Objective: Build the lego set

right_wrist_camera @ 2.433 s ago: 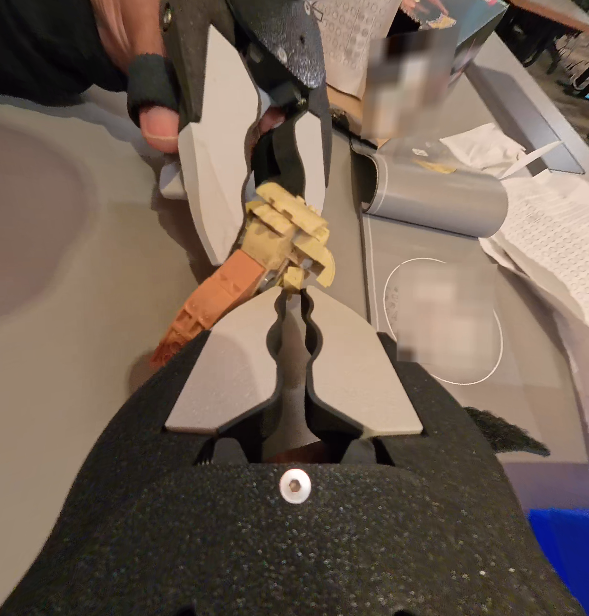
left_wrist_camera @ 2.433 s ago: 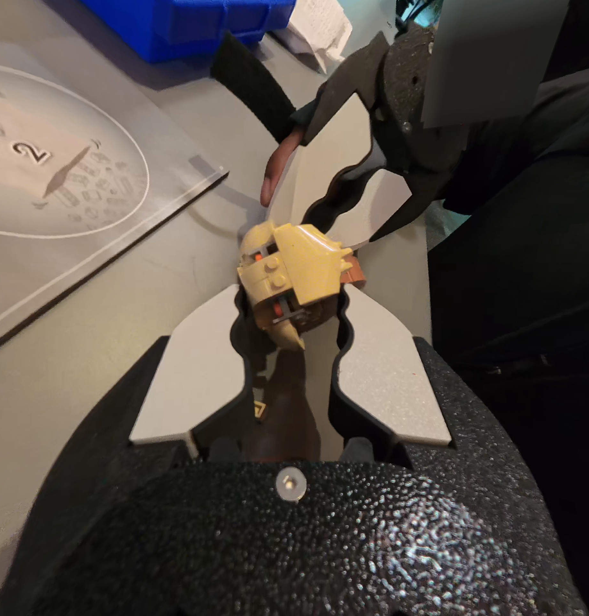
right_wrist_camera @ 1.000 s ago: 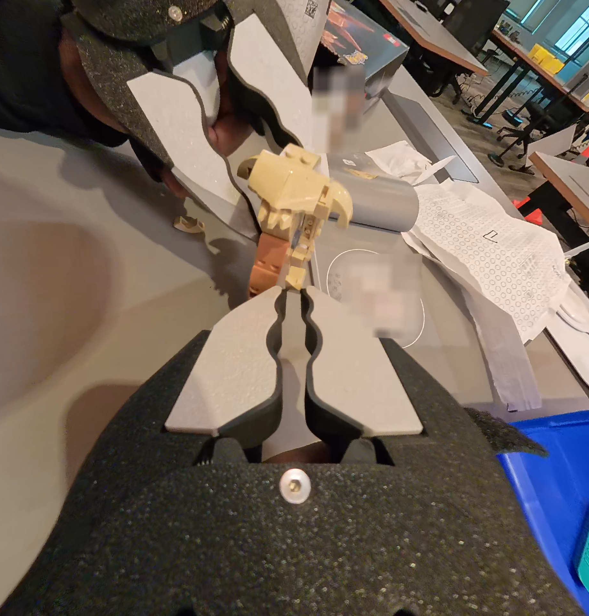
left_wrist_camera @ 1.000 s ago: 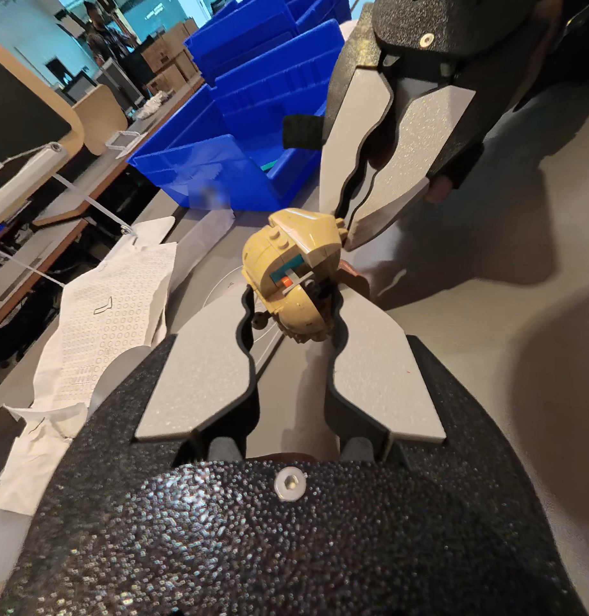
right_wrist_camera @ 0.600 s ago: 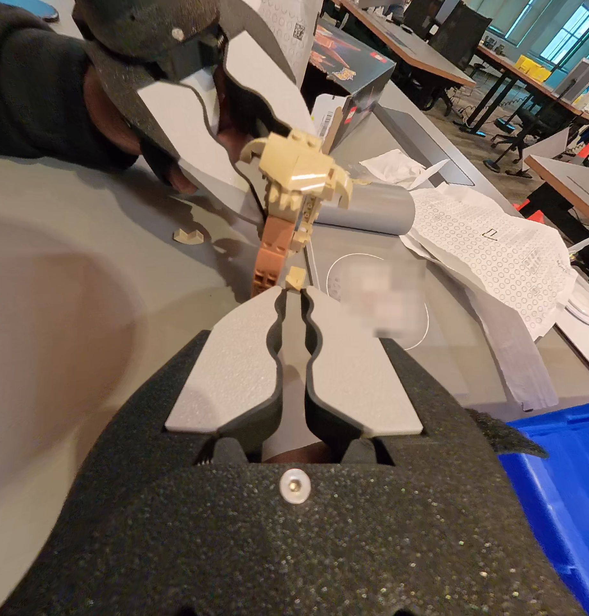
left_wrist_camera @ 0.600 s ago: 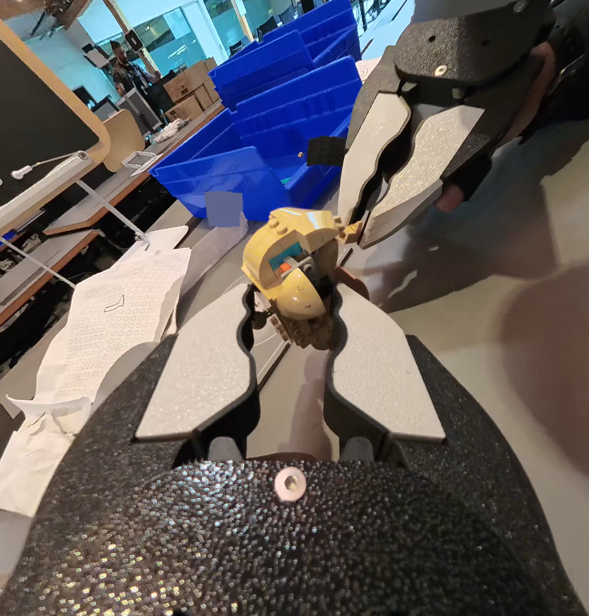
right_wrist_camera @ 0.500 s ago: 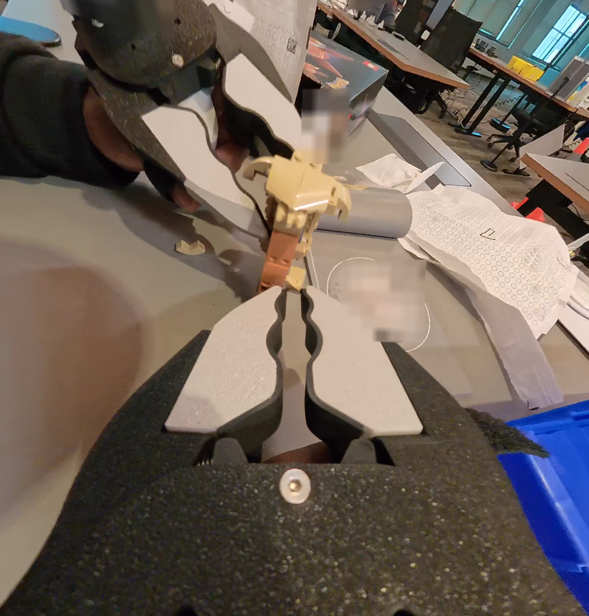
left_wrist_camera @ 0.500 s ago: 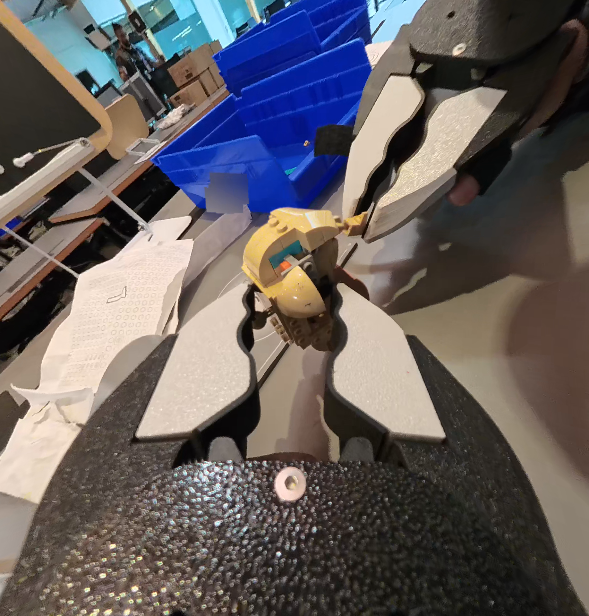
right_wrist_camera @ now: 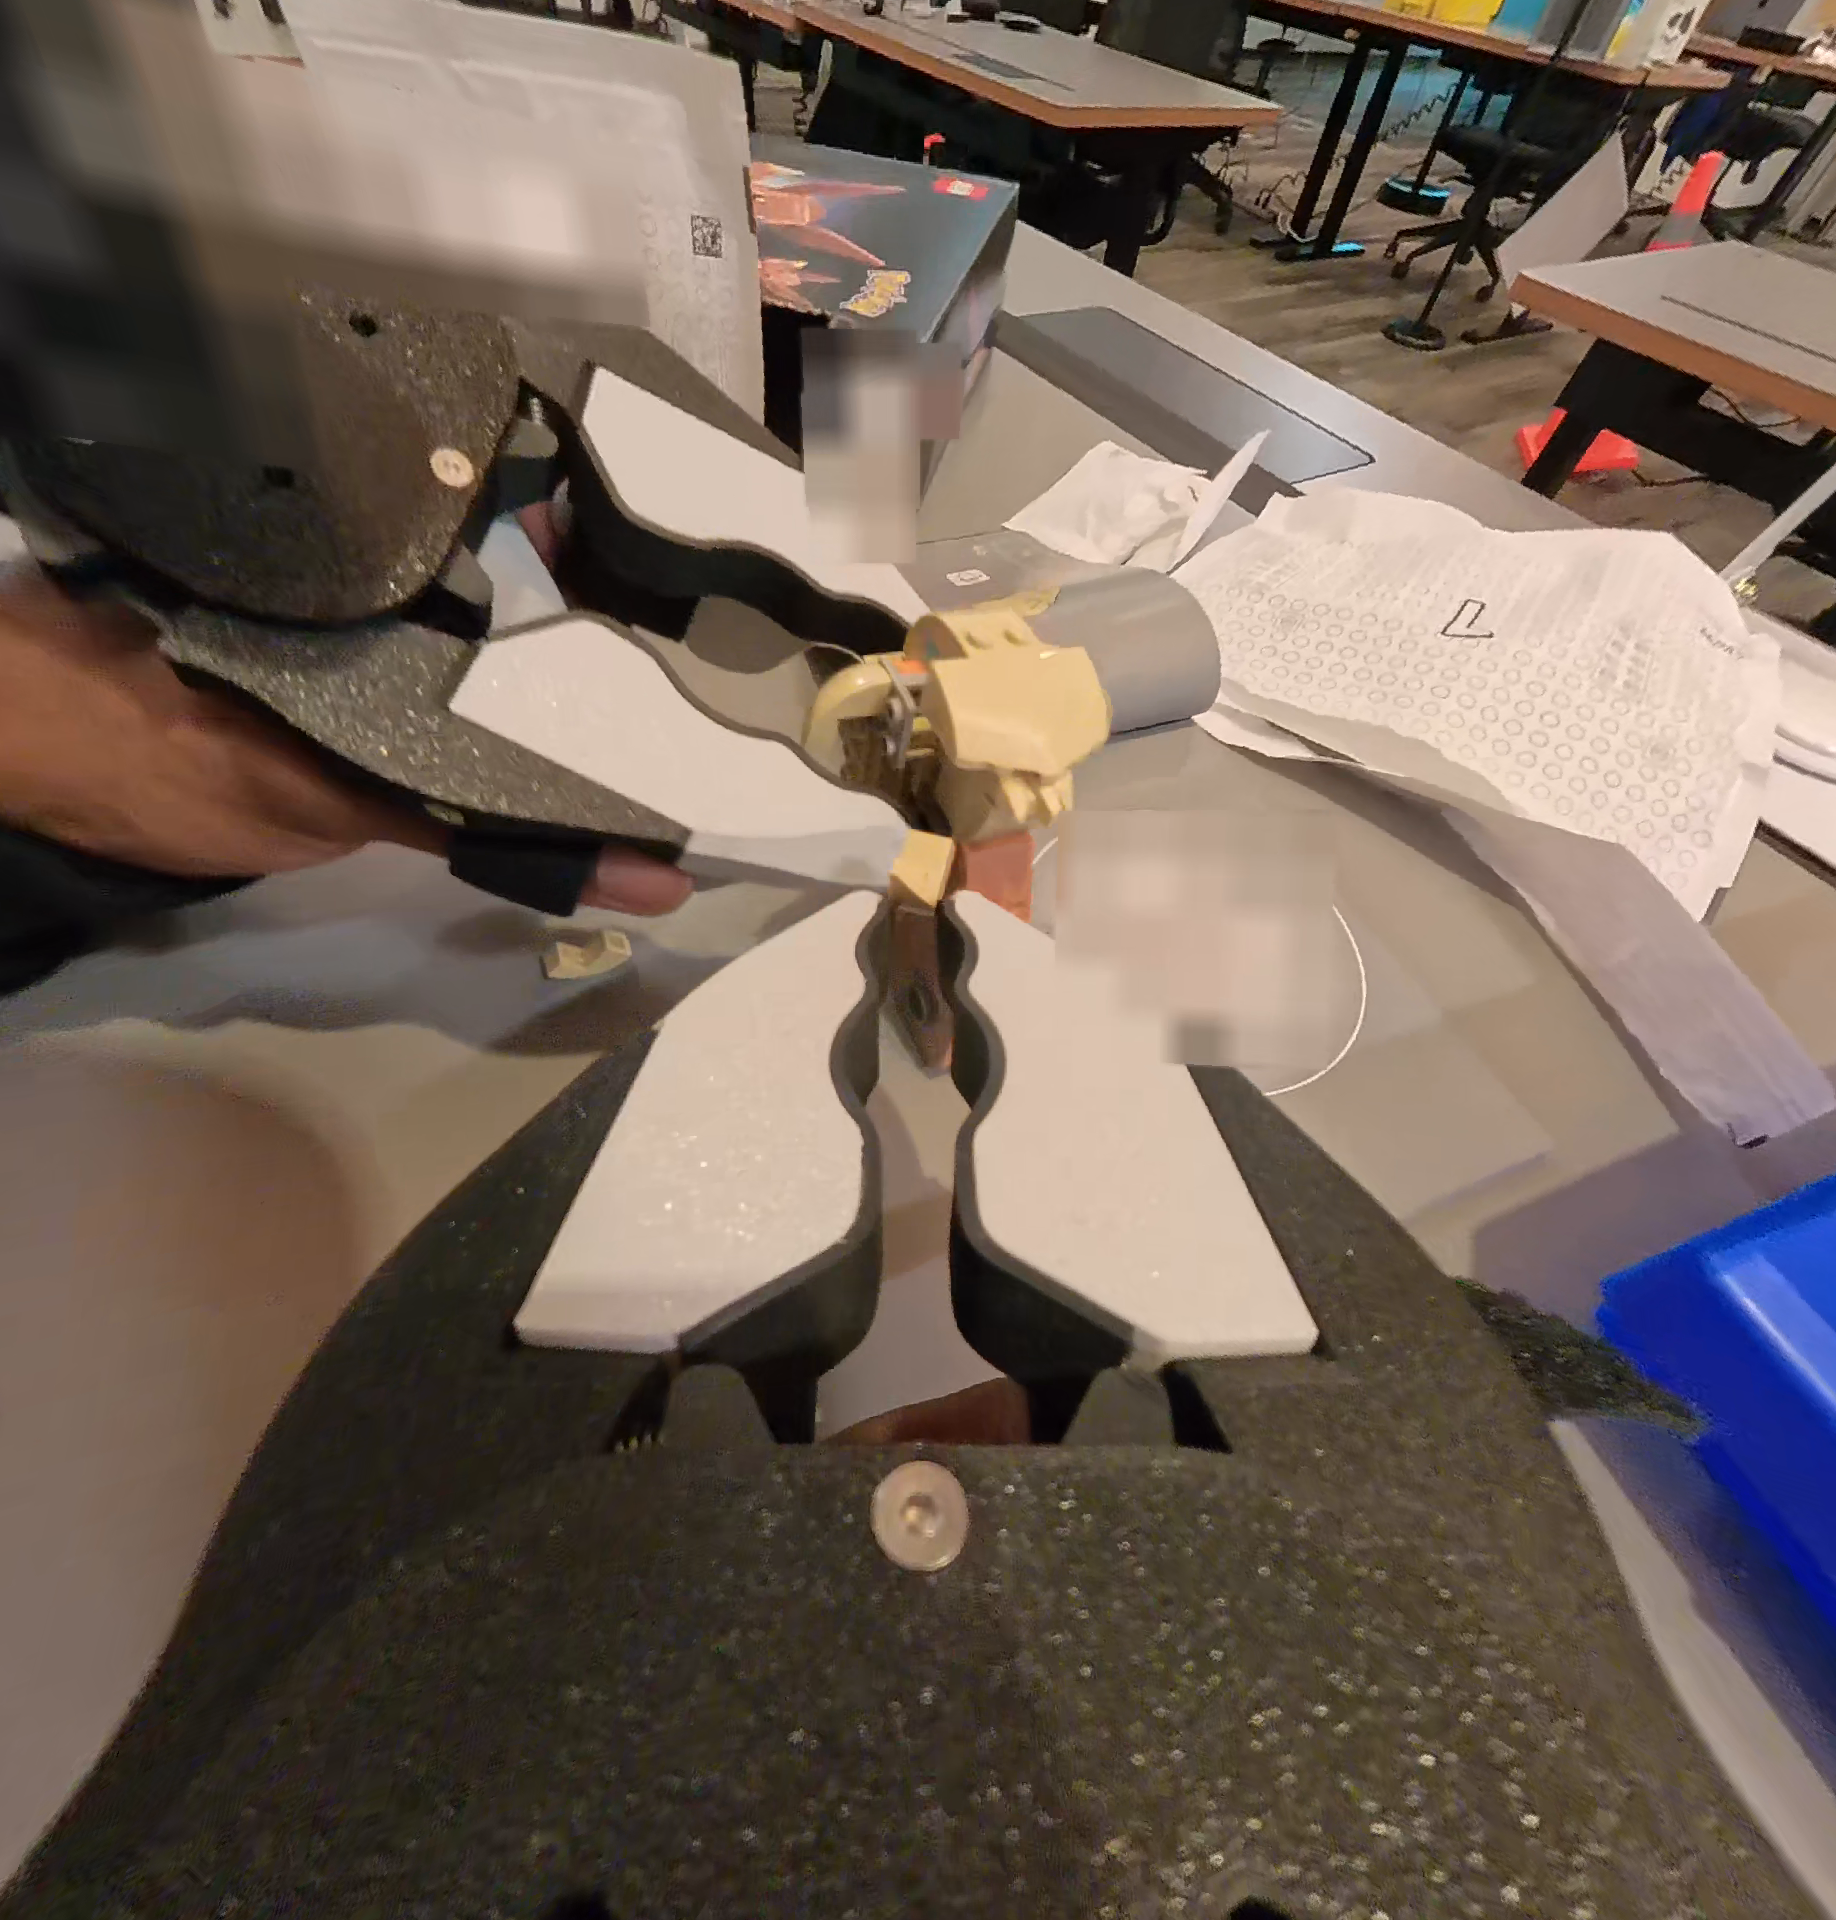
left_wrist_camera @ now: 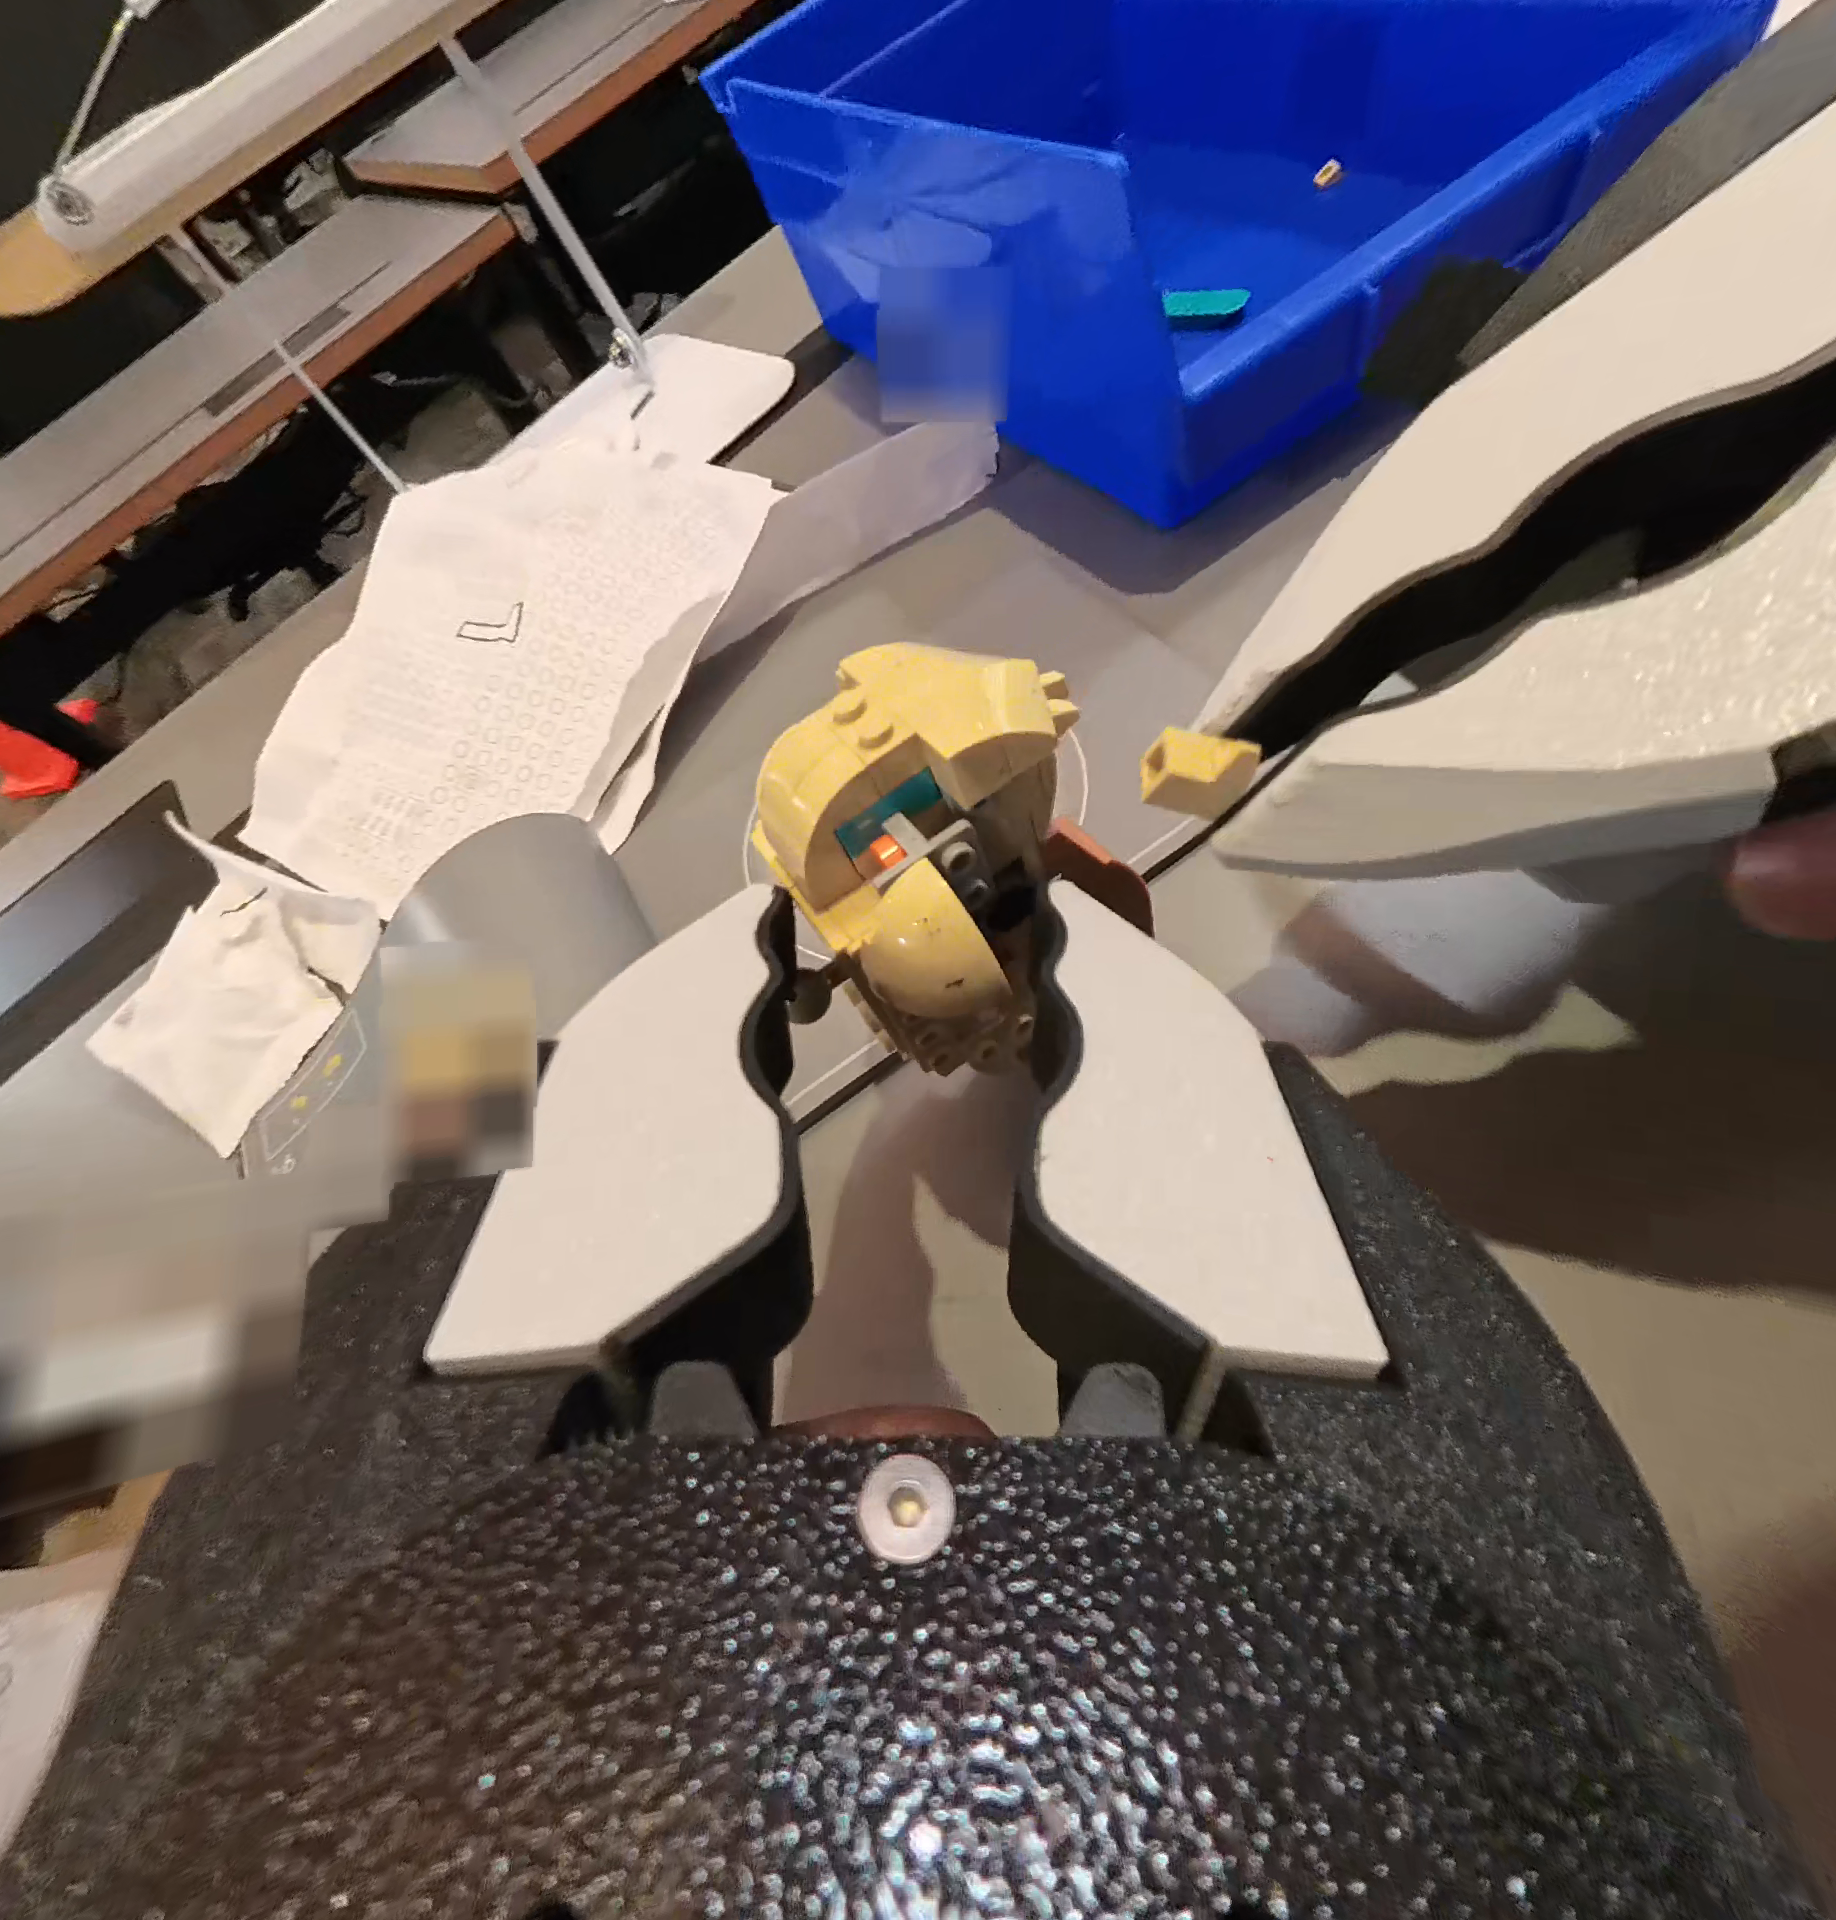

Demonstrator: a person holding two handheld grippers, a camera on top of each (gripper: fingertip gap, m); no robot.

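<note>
The left tool (left_wrist_camera: 909,966) is clamped on a tan brick-built model (left_wrist_camera: 898,831), its two pale fingers pressing the model's flanks with the jaws held fairly wide by its bulk. The model has a rounded tan shell, a teal and orange detail on its side, grey inner parts, and a reddish-brown piece (left_wrist_camera: 1096,868) sticking out behind the right finger. It is held up off the grey surface (left_wrist_camera: 1049,582).

The right tool (right_wrist_camera: 919,920) is nearly closed, its fingertips pinching a small tan brick (right_wrist_camera: 922,868). In the left wrist view this brick (left_wrist_camera: 1194,767) sits at the very tips of the right tool (left_wrist_camera: 1241,774), just beside the model but clear of it. In the right wrist view a brown part seems to lie between the right tool's fingers lower down, though the angle makes its depth hard to judge.

Another small tan piece (right_wrist_camera: 585,954) lies loose on the surface near the hand (right_wrist_camera: 166,769) holding the left tool. A blue bin (left_wrist_camera: 1184,208) stands beyond, with a teal piece (left_wrist_camera: 1203,307) inside. Crumpled white perforated paper (left_wrist_camera: 498,665) and a curled grey booklet (right_wrist_camera: 1132,649) lie near the model, and a dark printed box (right_wrist_camera: 872,260) stands further back.
</note>
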